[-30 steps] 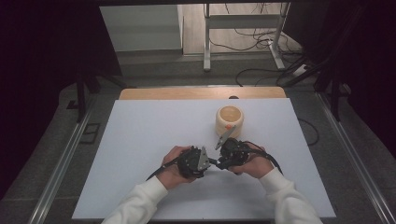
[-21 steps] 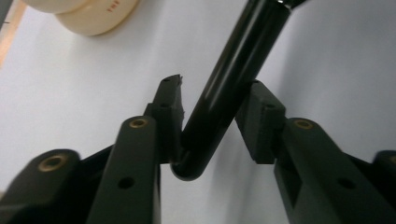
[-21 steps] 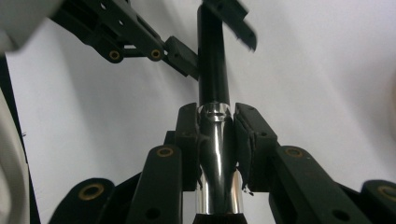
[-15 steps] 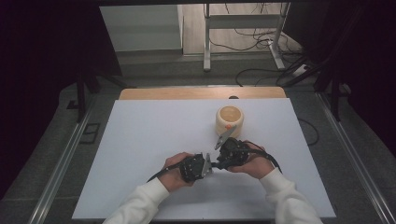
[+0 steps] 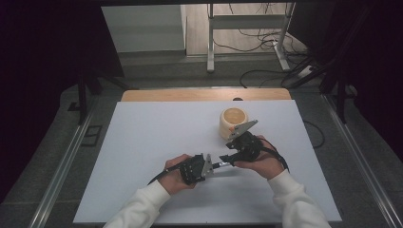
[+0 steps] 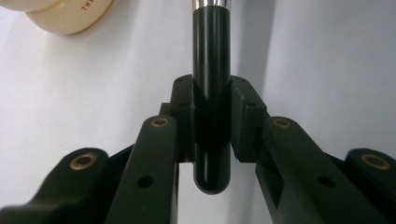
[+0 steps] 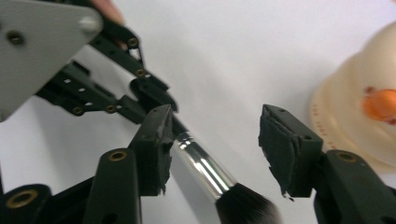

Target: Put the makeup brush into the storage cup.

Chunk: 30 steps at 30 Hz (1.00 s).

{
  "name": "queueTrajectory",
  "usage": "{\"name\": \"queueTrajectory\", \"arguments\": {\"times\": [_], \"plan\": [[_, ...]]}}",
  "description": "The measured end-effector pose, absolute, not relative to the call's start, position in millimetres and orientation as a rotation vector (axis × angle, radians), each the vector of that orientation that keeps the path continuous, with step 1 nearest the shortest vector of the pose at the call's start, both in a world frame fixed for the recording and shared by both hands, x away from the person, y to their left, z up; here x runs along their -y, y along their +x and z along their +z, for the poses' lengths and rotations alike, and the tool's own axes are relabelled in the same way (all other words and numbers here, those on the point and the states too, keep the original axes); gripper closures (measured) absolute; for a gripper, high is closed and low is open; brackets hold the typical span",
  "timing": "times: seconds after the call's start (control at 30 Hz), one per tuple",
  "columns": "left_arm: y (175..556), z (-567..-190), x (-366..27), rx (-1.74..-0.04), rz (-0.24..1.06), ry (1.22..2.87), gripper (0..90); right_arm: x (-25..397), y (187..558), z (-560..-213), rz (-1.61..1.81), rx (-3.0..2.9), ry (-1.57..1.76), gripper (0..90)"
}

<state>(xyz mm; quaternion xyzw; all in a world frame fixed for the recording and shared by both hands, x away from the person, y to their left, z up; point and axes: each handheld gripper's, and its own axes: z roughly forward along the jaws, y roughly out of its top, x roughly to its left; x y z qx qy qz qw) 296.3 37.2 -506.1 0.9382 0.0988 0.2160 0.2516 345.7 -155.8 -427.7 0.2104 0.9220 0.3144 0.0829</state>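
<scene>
White desk [image 5: 142, 142] carries a cream round container [image 5: 233, 121] at centre right. Makeup brush [image 7: 205, 170] is held above the desk's near middle, between both claws. Left claw [image 6: 211, 121] is clamped on the brush's black handle. Right claw [image 7: 215, 140] stands spread, its jaws either side of the silver ferrule.

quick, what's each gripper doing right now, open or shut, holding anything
Left gripper: shut on the black handle of the makeup brush.
Right gripper: open, jaws either side of the brush's silver ferrule, not clamped.
</scene>
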Motion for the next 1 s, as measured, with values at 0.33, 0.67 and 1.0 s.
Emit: {"name": "queueTrajectory", "arguments": {"times": [0.33,0.67,1.0], "plan": [[295.6,-501.2,-45.6,-0.32,0.569,2.489,74.6,178.1,349.9,-417.4,1.087,-2.619,0.743,41.9],[297.7,-490.2,-72.5,-0.402,0.525,2.403,74.6,205.9,344.2,-411.6,1.218,-2.536,0.81,35.8],[298.3,-484.7,-87.5,-0.468,0.502,2.331,74.6,221.2,339.3,-421.5,1.266,-2.511,0.814,29.4]]}}
